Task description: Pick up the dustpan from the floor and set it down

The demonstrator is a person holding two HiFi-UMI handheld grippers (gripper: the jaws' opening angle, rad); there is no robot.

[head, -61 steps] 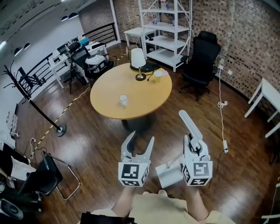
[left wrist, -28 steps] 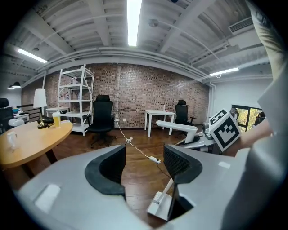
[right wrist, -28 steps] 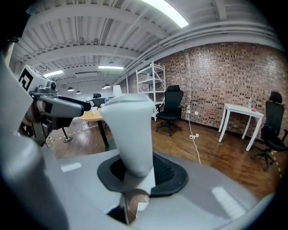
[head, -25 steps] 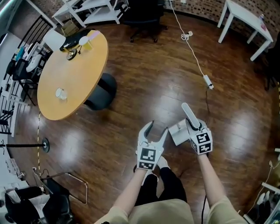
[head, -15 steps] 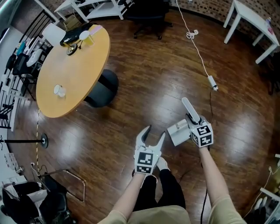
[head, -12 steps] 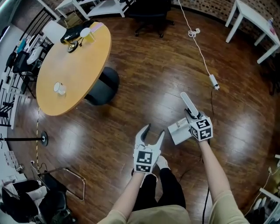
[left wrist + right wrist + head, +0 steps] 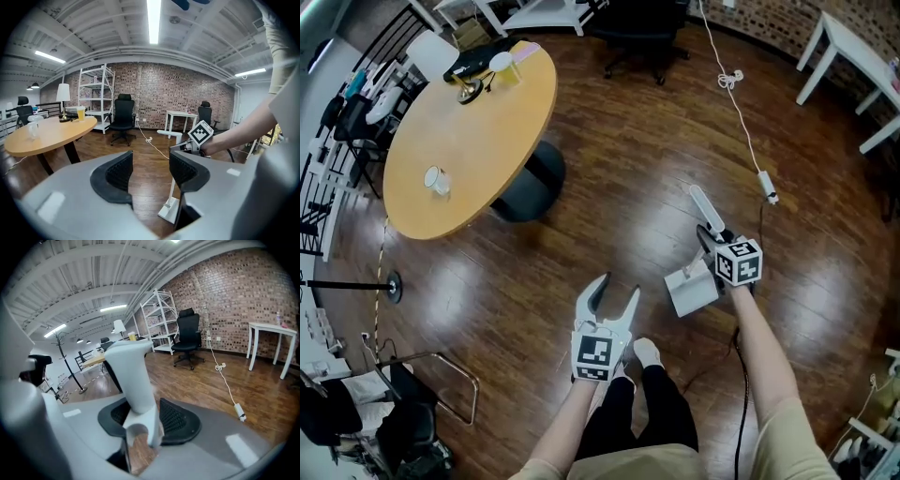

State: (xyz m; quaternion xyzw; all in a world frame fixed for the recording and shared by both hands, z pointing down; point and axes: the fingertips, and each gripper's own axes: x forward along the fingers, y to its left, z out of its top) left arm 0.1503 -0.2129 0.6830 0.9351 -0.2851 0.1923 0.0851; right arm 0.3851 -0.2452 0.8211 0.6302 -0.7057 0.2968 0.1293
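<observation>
A white dustpan (image 7: 691, 288) with a long handle sits between the jaws of my right gripper (image 7: 711, 240), right of the person's legs. Both pads still touch the handle (image 7: 133, 376) while the jaws are opening. In the left gripper view the pan (image 7: 169, 209) stands low, at the wooden floor, under the marker cube of the right gripper (image 7: 200, 133). My left gripper (image 7: 617, 287) hangs to the pan's left, its jaws apart with nothing between them (image 7: 151, 164).
A round wooden table (image 7: 469, 131) with a cup (image 7: 436, 178) and a lamp (image 7: 469, 80) stands at the upper left. A white cord with a power strip (image 7: 766, 183) lies on the floor beyond the dustpan. A metal-framed chair (image 7: 431, 384) is at the lower left.
Both grippers have come lower and nearer the person. The dustpan has gone down with the right gripper toward the floor. The left gripper has drifted left, still holding nothing.
</observation>
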